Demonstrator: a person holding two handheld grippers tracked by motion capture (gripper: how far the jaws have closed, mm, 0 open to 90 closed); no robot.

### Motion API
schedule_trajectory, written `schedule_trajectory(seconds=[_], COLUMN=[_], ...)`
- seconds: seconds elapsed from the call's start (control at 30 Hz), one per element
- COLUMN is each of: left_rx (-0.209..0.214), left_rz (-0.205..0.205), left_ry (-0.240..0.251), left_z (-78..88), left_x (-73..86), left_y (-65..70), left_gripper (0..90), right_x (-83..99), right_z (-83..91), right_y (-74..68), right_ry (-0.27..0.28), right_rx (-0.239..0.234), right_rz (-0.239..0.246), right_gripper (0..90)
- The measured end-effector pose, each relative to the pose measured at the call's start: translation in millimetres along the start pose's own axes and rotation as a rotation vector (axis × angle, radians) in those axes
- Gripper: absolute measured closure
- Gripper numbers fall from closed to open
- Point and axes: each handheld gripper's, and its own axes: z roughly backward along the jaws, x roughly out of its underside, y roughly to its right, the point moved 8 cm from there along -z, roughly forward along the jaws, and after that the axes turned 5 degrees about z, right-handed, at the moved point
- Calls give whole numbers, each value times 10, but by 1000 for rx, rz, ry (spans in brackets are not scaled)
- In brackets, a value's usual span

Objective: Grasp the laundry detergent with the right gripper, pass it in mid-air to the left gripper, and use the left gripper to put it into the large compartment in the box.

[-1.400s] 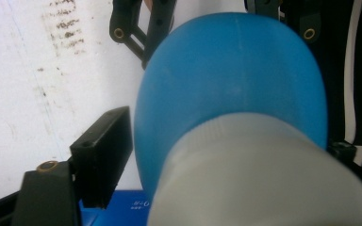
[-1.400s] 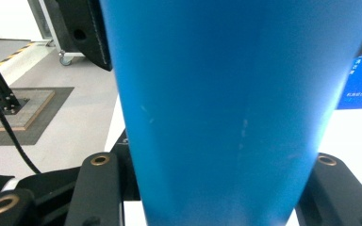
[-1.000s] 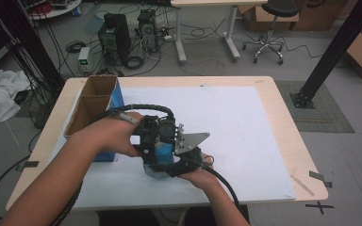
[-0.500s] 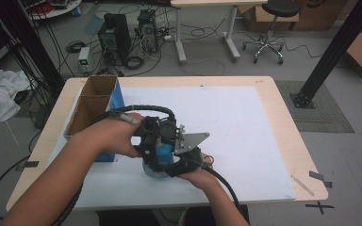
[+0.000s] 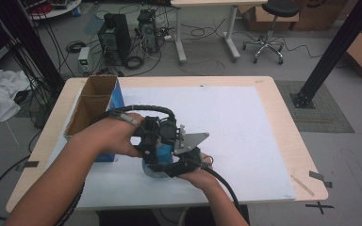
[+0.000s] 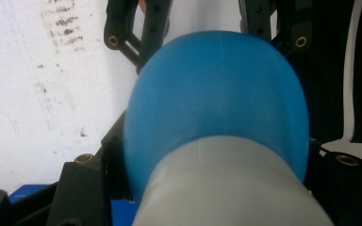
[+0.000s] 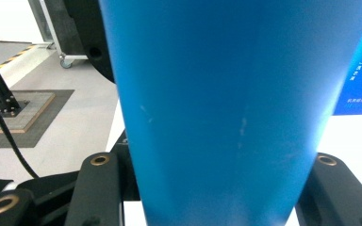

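Observation:
A blue bottle [image 5: 163,152] with a pale grey cap [image 6: 226,188] is held above the white sheet, near the table's front edge. From the left, my left gripper [image 5: 156,137] has just closed its jaws, and they now press on the grey cap [image 6: 217,193]. From the front, my right gripper [image 5: 179,161] is shut on the bottle's blue body [image 7: 217,117]. In the left gripper view, the blue shoulder [image 6: 217,94] bulges beyond the cap, with the right gripper's black fingers [image 6: 151,28] behind it.
An open cardboard box [image 5: 90,107] with a blue side stands at the table's left. A white sheet [image 5: 245,127] covers most of the wooden table [image 5: 290,122]. A black post [image 5: 330,52] rises at the right, and computers and cables sit on the floor beyond.

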Motion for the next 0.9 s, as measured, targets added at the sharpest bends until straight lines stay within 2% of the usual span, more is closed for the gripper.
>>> schedule_trajectory(seconds=[0.3,0.47,0.57,0.73,0.83,0.87,0.9], left_rx=[14,15,17,13,5,5,2], left_rz=[12,12,10,9,11,11,14], left_ry=[-3,-2,-6,-15,-27,-27,-28], left_z=[58,59,57,56,46,46,47], left_x=[-32,-45,-57,-67,-61,-61,-53], left_y=[-11,-24,-15,-16,-31,-31,-38], left_gripper=[385,385,385,384,384,384,384], right_x=[-48,-47,-46,-58,-34,-34,-26], right_z=[42,54,63,80,102,102,115], right_y=[8,19,15,16,35,35,27], right_ry=[13,16,10,-2,-46,-46,-65], right_rx=[-21,6,-3,10,12,12,14], right_rz=[-5,1,1,8,13,13,-2], right_gripper=[444,434,435,419,336,336,284])
